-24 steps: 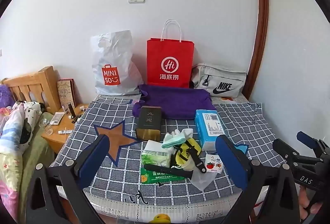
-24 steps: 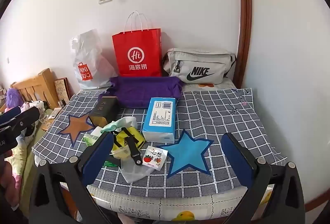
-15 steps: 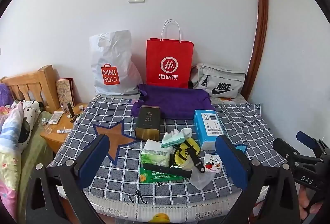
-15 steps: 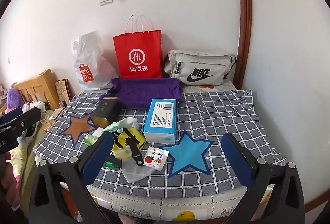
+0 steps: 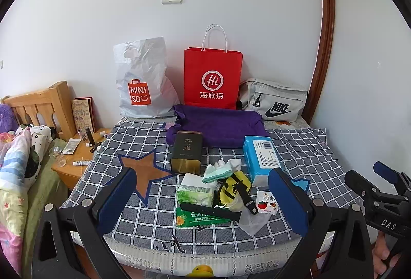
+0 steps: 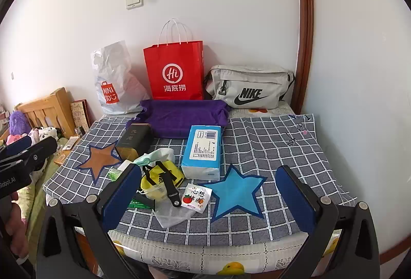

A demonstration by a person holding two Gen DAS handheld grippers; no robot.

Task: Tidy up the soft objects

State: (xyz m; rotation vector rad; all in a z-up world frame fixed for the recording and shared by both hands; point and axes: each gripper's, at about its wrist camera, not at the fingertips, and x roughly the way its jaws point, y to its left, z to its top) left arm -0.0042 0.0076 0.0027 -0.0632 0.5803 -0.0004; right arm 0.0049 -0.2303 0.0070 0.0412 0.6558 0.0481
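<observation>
Checked cloth (image 5: 303, 150) under crinkled bags (image 5: 143, 84)

Two handheld grippers, same build. Left gripper (image 5: 204, 202): black plastic frame, two angled arms with triangular cut-outs, round silver screws at the joints, flat dark-blue pads (image 5: 117, 199) on the inner faces of both fingers. Right gripper (image 6: 208, 198): identical black frame, silver screws, dark-blue pads (image 6: 295, 198). From the left wrist view, side of the right unit seen at frame edge: black clamp-like body, blue tip, white lettering "DAS". From the right wrist view, side of the left unit: black body, blue tip, white lettering ending "Robot.AI". Bare fingers (image 5: 382, 253) partly visible under each body; no sleeve discernible.
</observation>
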